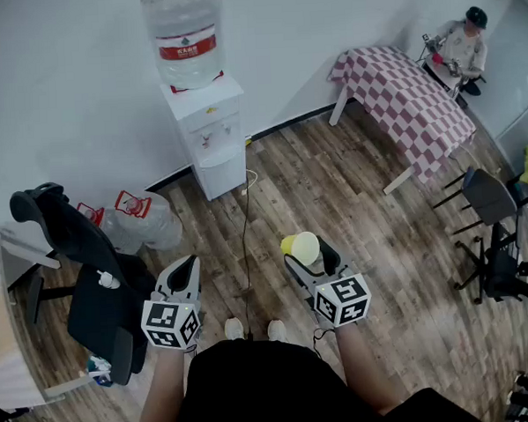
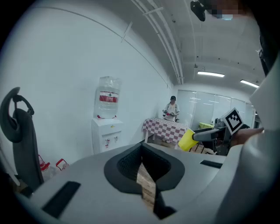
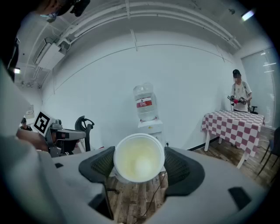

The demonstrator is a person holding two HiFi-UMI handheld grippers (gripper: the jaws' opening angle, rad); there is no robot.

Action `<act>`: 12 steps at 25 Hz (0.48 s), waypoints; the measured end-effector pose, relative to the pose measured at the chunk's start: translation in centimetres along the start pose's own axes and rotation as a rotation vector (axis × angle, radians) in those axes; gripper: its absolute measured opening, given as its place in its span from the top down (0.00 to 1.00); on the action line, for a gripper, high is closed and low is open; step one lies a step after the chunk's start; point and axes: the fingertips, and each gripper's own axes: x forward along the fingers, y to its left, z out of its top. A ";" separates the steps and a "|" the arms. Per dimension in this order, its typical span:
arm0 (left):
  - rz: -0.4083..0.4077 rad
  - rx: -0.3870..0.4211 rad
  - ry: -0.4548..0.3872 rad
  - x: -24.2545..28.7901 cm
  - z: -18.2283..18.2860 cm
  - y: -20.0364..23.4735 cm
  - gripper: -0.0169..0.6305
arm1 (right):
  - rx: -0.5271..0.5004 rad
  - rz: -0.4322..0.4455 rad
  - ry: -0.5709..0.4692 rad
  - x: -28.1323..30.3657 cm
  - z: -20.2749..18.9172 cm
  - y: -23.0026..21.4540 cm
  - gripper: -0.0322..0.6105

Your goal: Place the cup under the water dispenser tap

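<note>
- Head view: dispenser (image 1: 205, 134) stands against the wall, upper centre-left of the frame, with its bottle (image 1: 184, 33) on top. Nothing sits under its taps as far as I can tell; they are too small to make out.
- Progress: the cup is picked up and in the grip. What's left, as I judge it, is crossing the floor (image 1: 361, 201), then setting the cup under a tap. The dispenser is well apart from the cup.
- Right gripper (image 1: 303, 253), lower centre of the frame, is clamped on the cup (image 1: 301, 247), jaws spread wide on its two sides.
- Right gripper view: the cup (image 3: 139, 157) fills mid-frame with its mouth facing the camera, so it is held on its side. It probably needs turning upright before it is set down. The dispenser (image 3: 150, 131) shows just above the cup's rim.
- Left gripper (image 1: 186, 270), lower centre-left, has its jaws together and holds nothing, read from the left gripper view.
- Pose: both grippers are held out in front of the person, side by side, tipped a little downward and aimed roughly at the dispenser.
</note>
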 end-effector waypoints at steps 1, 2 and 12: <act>-0.001 0.002 -0.002 0.1 0.1 -0.3 0.95 | 0.001 0.001 -0.003 -0.1 0.1 -0.2 0.38; -0.002 0.003 -0.003 0.2 0.2 -0.7 0.95 | 0.002 0.002 -0.006 -0.1 0.2 -0.4 0.38; -0.015 0.003 -0.014 -0.4 0.1 -1.2 0.95 | -0.011 -0.010 -0.014 -1.1 0.4 -0.2 0.38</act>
